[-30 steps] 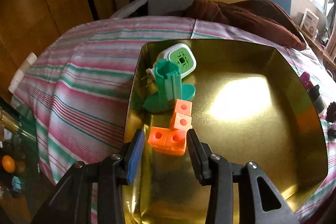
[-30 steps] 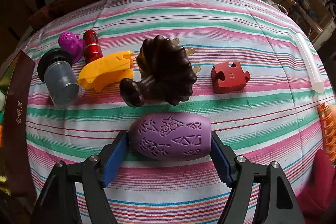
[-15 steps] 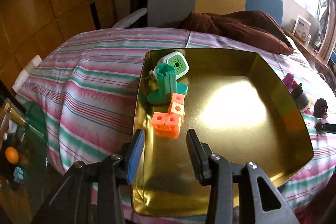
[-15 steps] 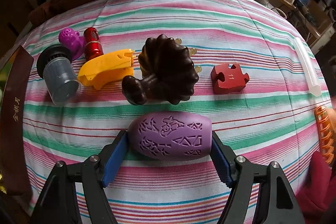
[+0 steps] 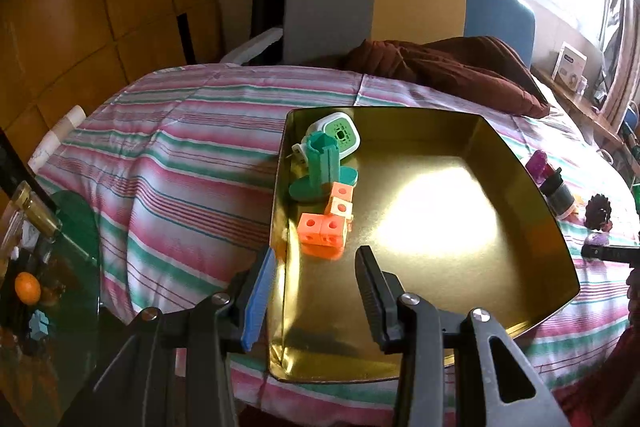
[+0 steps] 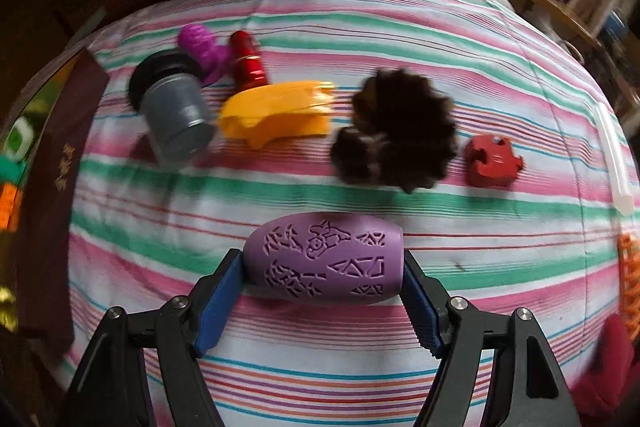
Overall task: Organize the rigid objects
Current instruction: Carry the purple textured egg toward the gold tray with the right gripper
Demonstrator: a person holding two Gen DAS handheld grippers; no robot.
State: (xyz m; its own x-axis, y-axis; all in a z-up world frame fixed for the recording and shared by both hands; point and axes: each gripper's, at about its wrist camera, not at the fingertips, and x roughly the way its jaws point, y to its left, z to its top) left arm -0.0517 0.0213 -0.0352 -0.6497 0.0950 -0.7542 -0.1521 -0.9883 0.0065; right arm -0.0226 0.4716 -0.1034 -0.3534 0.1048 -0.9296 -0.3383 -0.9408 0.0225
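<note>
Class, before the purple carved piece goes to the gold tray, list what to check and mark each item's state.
1. Right gripper fingers press both ends of the purple carved piece: ok.
2. Piece clear of the striped cover: cannot tell.
3. Gold tray has bare floor on its right half: ok.
4. Orange blocks, teal stand and green-faced gadget sit along the tray's left side: ok.
5. Left gripper empty, fingers apart: ok.

tray (image 5: 520,195): glossy gold metal | bedspread (image 6: 320,187): striped cloth | purple oval (image 6: 324,263): matt carved plastic
</note>
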